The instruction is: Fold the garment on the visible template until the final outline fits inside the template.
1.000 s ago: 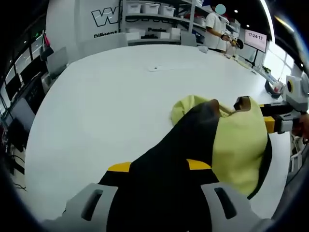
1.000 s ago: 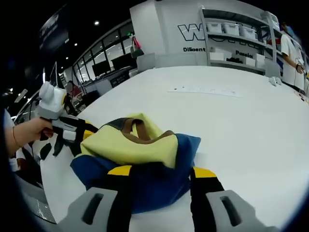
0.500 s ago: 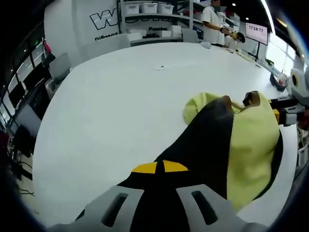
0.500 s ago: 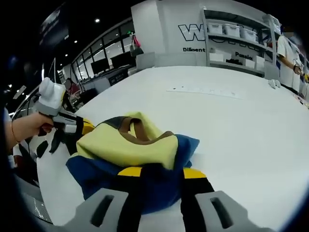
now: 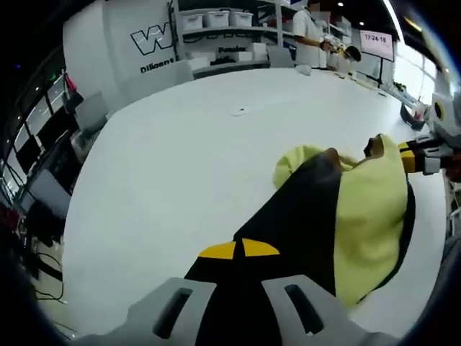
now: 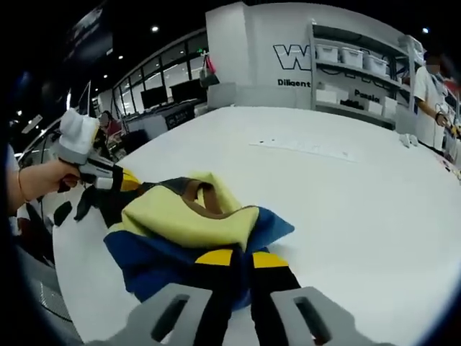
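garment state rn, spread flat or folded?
Folded over, not flat: the garment lies bunched on the white table, yellow layer atop blue. Both the left gripper and right gripper pinch it.

We could not see the template anywhere beneath the garment (image 6: 189, 220) on the surface (image 6: 346, 202). The left hand-held gripper (image 5: 239, 250) had its yellow tips buried in dark cloth, and the right hand-held gripper (image 6: 234, 258) likewise. The wall lettering (image 6: 299, 83) was too small to read.

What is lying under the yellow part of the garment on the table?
Under the yellow layer a blue layer of the same garment shows, spread on the white table. Whatever lies beneath the blue cloth, template included, is covered.
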A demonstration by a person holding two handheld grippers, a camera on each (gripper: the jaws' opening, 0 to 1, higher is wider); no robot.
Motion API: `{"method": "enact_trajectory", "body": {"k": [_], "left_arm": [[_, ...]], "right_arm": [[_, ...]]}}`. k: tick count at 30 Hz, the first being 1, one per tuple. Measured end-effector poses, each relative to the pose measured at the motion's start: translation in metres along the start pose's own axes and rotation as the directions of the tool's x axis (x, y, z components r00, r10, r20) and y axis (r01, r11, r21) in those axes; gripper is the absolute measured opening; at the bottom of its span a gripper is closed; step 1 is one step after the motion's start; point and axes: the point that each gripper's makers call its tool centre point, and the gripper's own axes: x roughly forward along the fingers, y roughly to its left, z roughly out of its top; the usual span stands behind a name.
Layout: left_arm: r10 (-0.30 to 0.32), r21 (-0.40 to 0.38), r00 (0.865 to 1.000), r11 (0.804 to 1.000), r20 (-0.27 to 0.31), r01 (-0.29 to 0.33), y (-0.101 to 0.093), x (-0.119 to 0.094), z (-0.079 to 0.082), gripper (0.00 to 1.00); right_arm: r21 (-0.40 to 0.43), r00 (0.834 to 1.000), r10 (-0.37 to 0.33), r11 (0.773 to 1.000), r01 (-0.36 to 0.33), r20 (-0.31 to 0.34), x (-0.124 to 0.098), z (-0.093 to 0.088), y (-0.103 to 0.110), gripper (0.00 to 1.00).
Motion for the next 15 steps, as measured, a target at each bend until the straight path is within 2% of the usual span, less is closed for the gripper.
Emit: {"method": "enact_trajectory", "body": {"k": [1,3,7,9,12,15], "left_arm": [[0.017,0.026,1.0,1.0,0.022,-0.018,0.004,-0.003,0.005,0.0],[0.018,0.013,0.999,1.0,0.039,-0.018,0.007,-0.01,0.009,0.0],[0.048,-0.002,0.991,0.999,0.125,-0.048,0.016,-0.029,0.031,0.0],[0.066,0.005,0.987,0.998,0.144,-0.067,0.022,-0.036,0.038,0.0],[0.093,0.008,0.978,0.995,0.185,-0.096,0.031,-0.051,0.053,0.0],[0.12,-0.005,0.964,0.992,0.239,-0.122,0.041,-0.065,0.07,0.0]], "right_arm": [[-0.012,1.0,-0.003,1.0,0.003,0.002,-0.001,0.001,0.0,0.0],[-0.032,1.0,-0.002,0.999,0.002,0.004,-0.003,0.004,0.001,0.0],[-0.085,0.999,0.009,0.996,-0.006,0.043,-0.011,0.022,0.005,0.0],[-0.108,0.998,0.015,0.994,-0.008,0.067,-0.015,0.034,0.007,0.0],[-0.125,0.995,0.024,0.992,-0.012,0.094,-0.02,0.049,0.009,0.0],[-0.152,0.991,0.035,0.988,-0.014,0.131,-0.024,0.069,0.012,0.0]]}}
